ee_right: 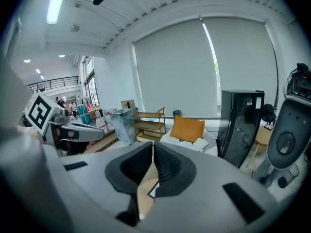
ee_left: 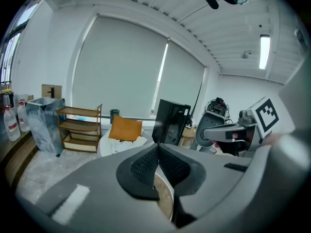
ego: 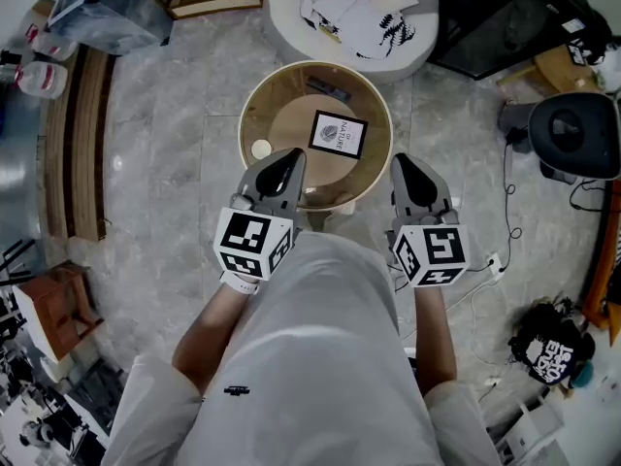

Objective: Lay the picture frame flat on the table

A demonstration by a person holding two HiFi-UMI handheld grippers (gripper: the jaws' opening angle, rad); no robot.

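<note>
Left gripper [ego: 291, 156]: points away from the person at the near rim of the round wooden table [ego: 254, 105]. Jaws pressed together tip to tip, pinching nothing. Seen along those jaws, ribbed dark pads [ee_left: 143, 166] meeting in one line, with a strip of tabletop under them.

Right gripper [ego: 404, 161]: points the same way, level with the left one, at the table's near right rim. Jaws pressed together too, with nothing between them. Seen along those jaws, ribbed pads [ee_right: 167, 166] closed on each other, with a pale corner with a dark edge, likely the frame, showing through the gap below.

Picture frame [ego: 338, 134]: lies flat on the tabletop, print up, black border all round, turned a little askew. Sits ahead of both pairs of jaws and between them, touching neither.

Small white round thing [ego: 261, 149]: rests on the tabletop just to the left of the left jaws. Cannot tell what it is.

Dark flat thing [ego: 328, 88]: lies on the tabletop beyond the frame, well ahead of both pairs of jaws; too small to name.

Farther ahead of the jaws, off the table: a round white seat [ego: 291, 27] heaped with cloth, an orange cushion [ee_left: 125, 128] on it, a low wooden shelf [ee_left: 80, 127] to the left of it, and a black cabinet [ee_left: 170, 123] to the right.
</note>
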